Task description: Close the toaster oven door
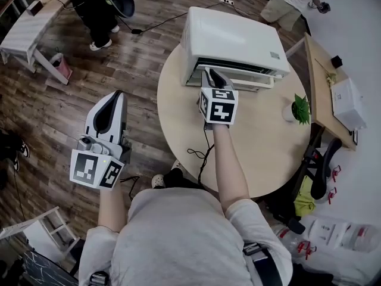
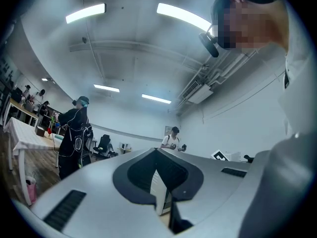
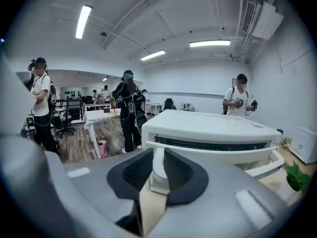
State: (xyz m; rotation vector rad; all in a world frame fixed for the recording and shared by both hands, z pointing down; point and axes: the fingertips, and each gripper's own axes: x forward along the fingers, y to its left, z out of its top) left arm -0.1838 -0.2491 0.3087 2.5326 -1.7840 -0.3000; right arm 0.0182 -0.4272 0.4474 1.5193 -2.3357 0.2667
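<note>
**At the oven front: door gripped, push not finished**

On the round table the oven sits at the far edge, its front towards the person. The right gripper reaches to the left end of that front. In the right gripper view, its jaws are pinched on the white handle, with the left end of the bar between the pads. The door looks not quite home: the handle bar slants away from the dark strip above it, and its far end stands out from the body. How wide the gap is cannot be read from here.

Off the table, the left gripper hangs over the wooden floor, well apart from the oven. Its jaws are pressed together with nothing between them, and it takes no part in the work.

By my reading the closing swing is the step in hand. The next move calls for a steady push up and forward along the door's arc, until it meets the body. The grip is off-centre, so the door may twist slightly. The light oven may also slide back on the smooth top, so gentle force seems wise.
</note>
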